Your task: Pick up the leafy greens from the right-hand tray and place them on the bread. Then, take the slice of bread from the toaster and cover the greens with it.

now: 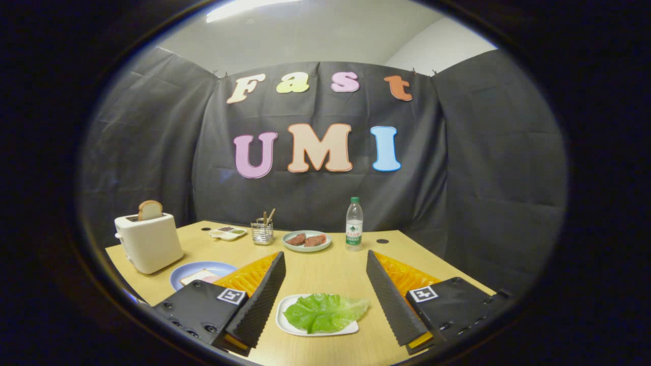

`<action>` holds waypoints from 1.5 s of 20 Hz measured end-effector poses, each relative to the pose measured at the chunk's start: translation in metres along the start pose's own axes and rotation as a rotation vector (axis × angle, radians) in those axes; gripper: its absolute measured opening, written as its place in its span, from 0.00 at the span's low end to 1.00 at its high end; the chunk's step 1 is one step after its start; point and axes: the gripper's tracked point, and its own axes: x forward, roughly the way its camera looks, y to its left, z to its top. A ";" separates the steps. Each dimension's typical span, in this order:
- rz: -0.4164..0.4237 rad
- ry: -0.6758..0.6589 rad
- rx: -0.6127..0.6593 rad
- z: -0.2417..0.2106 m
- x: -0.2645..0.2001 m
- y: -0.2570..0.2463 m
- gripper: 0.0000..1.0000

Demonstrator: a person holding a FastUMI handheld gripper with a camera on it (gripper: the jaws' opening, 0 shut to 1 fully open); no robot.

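The claw (325, 262) hung above the worktop (325, 269) with its fingers spread wide, holding nothing. The leafy greens (324, 312) lay on a white tray (285, 325) between the fingers. To the far left, a bread slice (150, 209) stood in the toaster (148, 243), and nearer lay bread (199, 277) on a blue plate (183, 272).

Gripper (325, 259) has its fingers spread wide above the wooden table (325, 274), holding nothing. Lettuce leaf (325, 312) on a white tray (285, 317) sits right between them, bottom center. Left of center, a white toaster (150, 244) with a bread slice (150, 210) poking out, and a blue plate (190, 269) with bread (199, 277) in front. Water bottle (354, 224) further back.
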 end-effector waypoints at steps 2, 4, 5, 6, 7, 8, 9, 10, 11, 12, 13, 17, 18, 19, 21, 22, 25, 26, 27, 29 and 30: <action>0.004 0.018 -0.001 -0.002 0.001 0.000 1.00; 0.005 0.037 -0.007 -0.003 0.004 -0.002 1.00; 0.007 0.051 -0.011 -0.005 0.005 -0.003 1.00; 0.010 0.068 -0.015 -0.009 0.005 -0.003 1.00; 0.010 0.081 -0.013 -0.010 0.007 -0.004 1.00; 0.004 0.097 -0.008 -0.012 0.009 -0.007 1.00; 0.001 0.117 -0.001 -0.015 0.011 -0.008 1.00; 0.000 0.140 0.007 -0.020 0.014 -0.009 1.00; -0.002 0.164 0.014 -0.024 0.016 -0.011 1.00; -0.001 0.189 0.016 -0.029 0.020 -0.013 1.00; -0.011 0.216 0.003 -0.035 0.024 -0.018 1.00; -0.041 0.331 0.011 -0.066 0.041 -0.036 1.00; -0.048 0.352 0.021 -0.074 0.046 -0.040 1.00; -0.056 0.373 0.030 -0.081 0.050 -0.044 1.00; -0.066 0.418 0.041 -0.100 0.054 -0.052 1.00; -0.067 0.441 0.041 -0.110 0.055 -0.053 1.00; -0.067 0.499 0.031 -0.133 0.058 -0.055 1.00; -0.072 0.512 0.031 -0.139 0.061 -0.057 1.00; -0.081 0.525 0.037 -0.144 0.064 -0.060 1.00; -0.099 0.550 0.063 -0.153 0.071 -0.066 1.00; -0.105 0.558 0.072 -0.157 0.075 -0.068 1.00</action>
